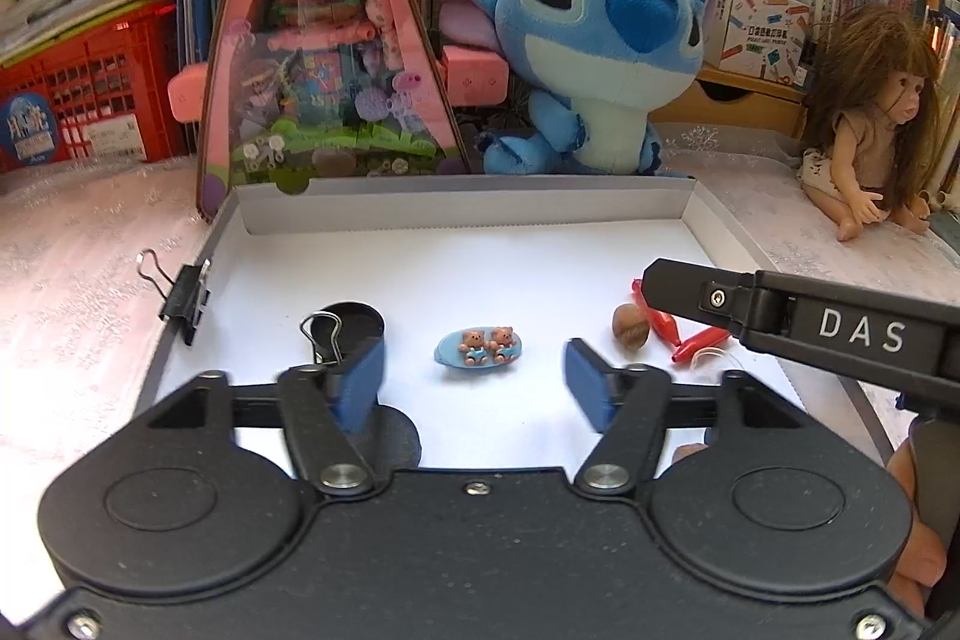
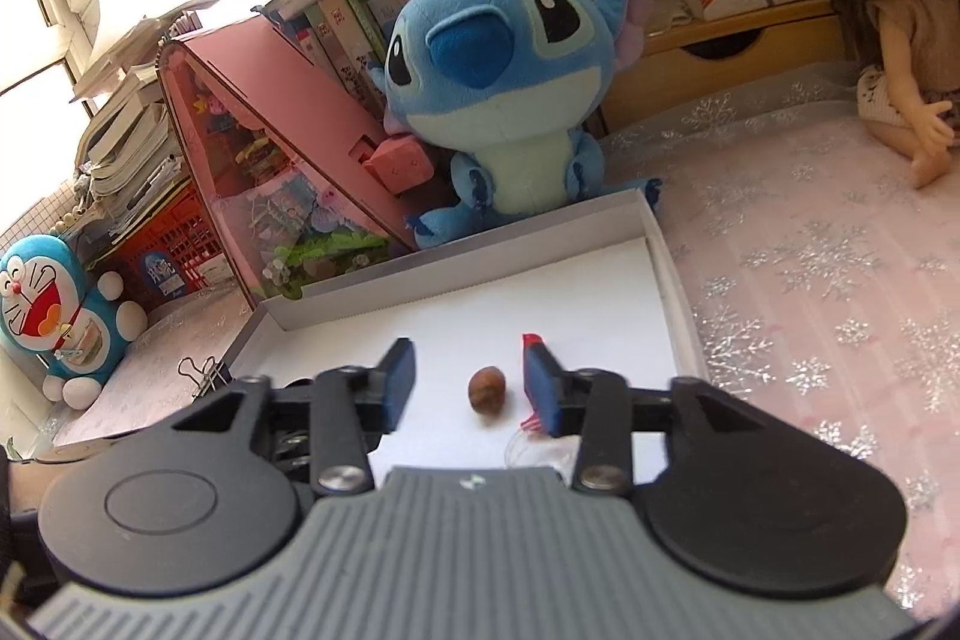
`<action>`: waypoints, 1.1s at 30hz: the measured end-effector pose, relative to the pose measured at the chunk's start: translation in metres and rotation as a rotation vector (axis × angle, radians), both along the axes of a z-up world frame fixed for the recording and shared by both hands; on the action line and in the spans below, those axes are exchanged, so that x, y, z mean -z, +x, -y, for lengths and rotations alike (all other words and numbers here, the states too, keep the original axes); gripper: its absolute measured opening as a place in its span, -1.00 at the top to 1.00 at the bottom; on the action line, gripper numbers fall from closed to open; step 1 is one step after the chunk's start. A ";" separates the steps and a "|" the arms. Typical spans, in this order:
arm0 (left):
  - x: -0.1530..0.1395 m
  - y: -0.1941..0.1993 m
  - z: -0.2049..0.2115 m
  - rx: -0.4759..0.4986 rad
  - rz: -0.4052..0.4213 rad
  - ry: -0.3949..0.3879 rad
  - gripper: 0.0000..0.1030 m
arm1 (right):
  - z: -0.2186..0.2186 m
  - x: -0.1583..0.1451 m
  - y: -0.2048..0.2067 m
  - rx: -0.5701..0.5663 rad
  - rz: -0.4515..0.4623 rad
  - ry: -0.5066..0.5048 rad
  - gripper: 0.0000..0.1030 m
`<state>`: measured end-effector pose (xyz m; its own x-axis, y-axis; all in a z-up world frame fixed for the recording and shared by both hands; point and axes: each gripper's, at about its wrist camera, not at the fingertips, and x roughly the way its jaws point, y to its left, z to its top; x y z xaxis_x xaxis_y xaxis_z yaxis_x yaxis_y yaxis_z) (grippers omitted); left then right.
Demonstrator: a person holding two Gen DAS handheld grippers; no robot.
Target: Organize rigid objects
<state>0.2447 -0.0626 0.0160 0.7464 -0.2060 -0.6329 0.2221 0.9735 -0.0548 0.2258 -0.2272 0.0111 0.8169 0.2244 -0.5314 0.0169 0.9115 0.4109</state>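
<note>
A shallow white box lid (image 1: pixel 468 205) (image 2: pixel 654 244) holds small items. In the left wrist view a blue hair clip with two bears (image 1: pixel 480 347) lies just ahead of my open left gripper (image 1: pixel 474 376). A black round lid (image 1: pixel 351 321) and a binder clip (image 1: pixel 323 337) sit by its left finger. A brown nut (image 1: pixel 630 327) and red chili charms (image 1: pixel 684 334) lie at the right, under the right gripper's arm (image 1: pixel 780 316). My right gripper (image 2: pixel 471 388) is open, with the nut (image 2: pixel 487 388) between its fingers and the red charms (image 2: pixel 531 340) behind the right finger.
A second binder clip (image 1: pixel 183 289) (image 2: pixel 204 373) is clamped on the box's left wall. Behind the box stand a pink triangular toy house (image 1: pixel 327 40), a blue Stitch plush (image 1: pixel 600 52) and bookshelves. A doll (image 1: pixel 864 124) sits right, a Doraemon toy (image 2: pixel 54 316) left.
</note>
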 end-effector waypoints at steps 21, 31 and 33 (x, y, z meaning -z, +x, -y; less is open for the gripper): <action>-0.030 -0.046 -0.022 -0.002 0.066 0.029 -0.77 | -0.006 -0.026 -0.043 0.068 0.065 -0.224 -0.73; -0.028 -0.082 -0.033 0.006 0.058 0.027 -0.77 | -0.014 -0.031 -0.077 0.073 0.081 -0.300 -0.76; -0.028 -0.089 -0.036 0.005 0.060 0.023 -0.77 | -0.017 -0.032 -0.084 0.069 0.084 -0.317 -0.76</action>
<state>0.1555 -0.0268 0.0439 0.7819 -0.1954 -0.5919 0.2289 0.9733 -0.0189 0.1413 -0.2099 0.0426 0.8682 0.0009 -0.4963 0.0616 0.9921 0.1097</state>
